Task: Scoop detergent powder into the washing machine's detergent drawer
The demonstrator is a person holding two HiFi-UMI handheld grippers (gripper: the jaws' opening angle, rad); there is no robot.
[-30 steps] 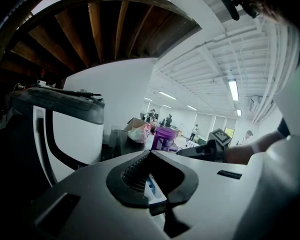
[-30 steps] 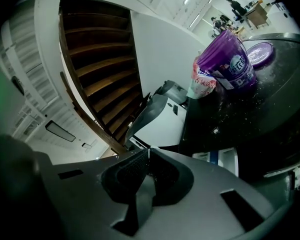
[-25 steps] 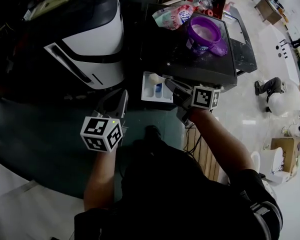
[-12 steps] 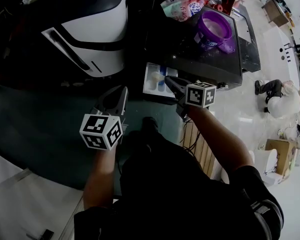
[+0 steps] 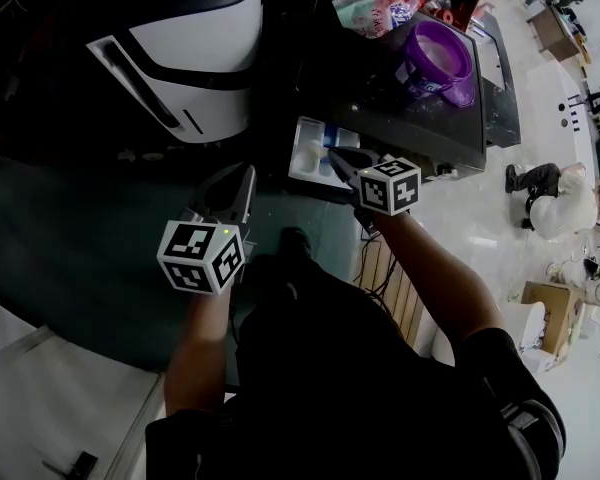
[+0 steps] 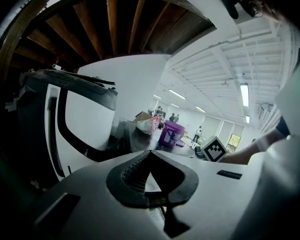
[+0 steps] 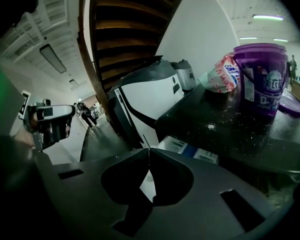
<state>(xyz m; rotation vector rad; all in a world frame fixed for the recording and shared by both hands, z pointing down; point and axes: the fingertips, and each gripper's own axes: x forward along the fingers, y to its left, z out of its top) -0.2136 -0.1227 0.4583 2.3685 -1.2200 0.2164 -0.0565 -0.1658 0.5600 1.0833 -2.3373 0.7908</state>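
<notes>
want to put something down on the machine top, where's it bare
The dark machine top is bare along its front, between the open drawer and the purple bucket. The back is crowded: the detergent bag and the bucket sit there. The right gripper hangs at the drawer.

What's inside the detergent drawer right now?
The detergent drawer shows a pale compartment and a blue one beside it. The right gripper covers its right part, so its contents there can't be told.
</notes>
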